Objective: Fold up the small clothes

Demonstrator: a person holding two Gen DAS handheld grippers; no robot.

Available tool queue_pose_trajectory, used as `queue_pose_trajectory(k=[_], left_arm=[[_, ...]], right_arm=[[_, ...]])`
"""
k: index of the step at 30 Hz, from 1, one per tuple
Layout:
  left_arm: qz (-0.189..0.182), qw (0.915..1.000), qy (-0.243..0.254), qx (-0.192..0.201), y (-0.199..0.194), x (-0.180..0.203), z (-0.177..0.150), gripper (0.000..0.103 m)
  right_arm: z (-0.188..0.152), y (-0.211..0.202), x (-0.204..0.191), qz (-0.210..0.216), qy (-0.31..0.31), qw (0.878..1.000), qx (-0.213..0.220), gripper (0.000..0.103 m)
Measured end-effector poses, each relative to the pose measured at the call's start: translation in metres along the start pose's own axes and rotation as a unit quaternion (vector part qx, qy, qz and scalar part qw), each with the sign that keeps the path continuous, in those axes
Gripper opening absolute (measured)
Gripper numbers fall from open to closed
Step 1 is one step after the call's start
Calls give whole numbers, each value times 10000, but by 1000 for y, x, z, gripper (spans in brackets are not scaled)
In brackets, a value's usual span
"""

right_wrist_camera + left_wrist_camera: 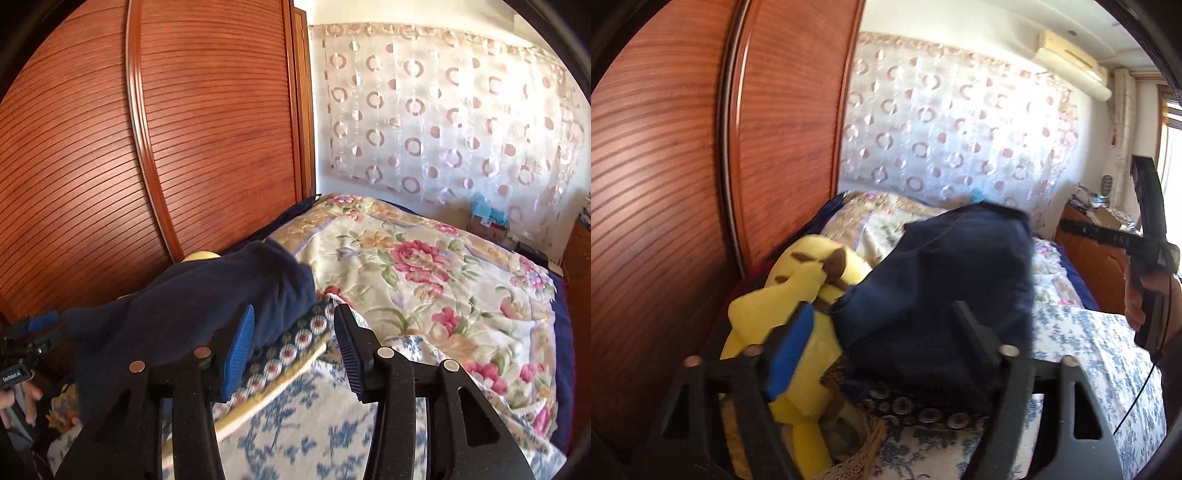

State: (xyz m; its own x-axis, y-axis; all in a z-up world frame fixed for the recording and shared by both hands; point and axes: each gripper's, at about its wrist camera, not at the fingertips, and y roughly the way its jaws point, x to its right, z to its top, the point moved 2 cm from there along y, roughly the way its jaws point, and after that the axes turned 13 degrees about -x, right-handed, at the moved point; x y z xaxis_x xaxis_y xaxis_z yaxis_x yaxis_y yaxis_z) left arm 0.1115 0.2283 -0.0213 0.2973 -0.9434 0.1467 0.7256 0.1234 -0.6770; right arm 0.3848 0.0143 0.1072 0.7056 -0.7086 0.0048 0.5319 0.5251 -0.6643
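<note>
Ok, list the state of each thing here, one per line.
Navy garment: bunched in a heap on the bed, released.
Left tool: open, garment between the fingers, not gripped.
Right tool: open, empty.
Yellow plush: lying beside the garment.
Wardrobe door: shut.

Daylight from a window point(1171, 144) far right of the tongs; motion blur softens everything, fisheye edges bend dark.

On the bed point(303, 435) a folded garment point(207, 306) lies on a patterned mat point(295, 343). A plush toy point(798, 280) sits at its nine o'clock, against the wardrobe point(110, 166). A quilt point(424, 266) spreads at its two o'clock, with the curtain point(443, 110) behind. A bedside cabinet point(1086, 254) stands at the bed's three o'clock.
</note>
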Motion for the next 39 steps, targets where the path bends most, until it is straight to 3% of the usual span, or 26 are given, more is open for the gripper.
queue_pose_trajectory(k=[5, 9, 13, 27, 39], left_arm=[[4, 9993, 325, 196, -21, 25, 0, 83], [-161, 9981, 532, 269, -36, 49, -3, 83], [-312, 9966, 706, 290, -45, 73, -11, 83], [-711, 9883, 1318, 280, -81, 160, -45, 83], [-838, 9843, 1499, 399, -111, 202, -54, 83]], right_arm=[[-40, -47, -18, -21, 30, 9998, 178, 47], [-75, -88, -30, -104, 79, 9993, 340, 57], [-112, -125, -40, -252, 189, 9985, 439, 60], [-230, -253, -77, -1062, 956, 9859, 874, 79], [-276, -328, -113, -1711, 1424, 9677, 1186, 82]])
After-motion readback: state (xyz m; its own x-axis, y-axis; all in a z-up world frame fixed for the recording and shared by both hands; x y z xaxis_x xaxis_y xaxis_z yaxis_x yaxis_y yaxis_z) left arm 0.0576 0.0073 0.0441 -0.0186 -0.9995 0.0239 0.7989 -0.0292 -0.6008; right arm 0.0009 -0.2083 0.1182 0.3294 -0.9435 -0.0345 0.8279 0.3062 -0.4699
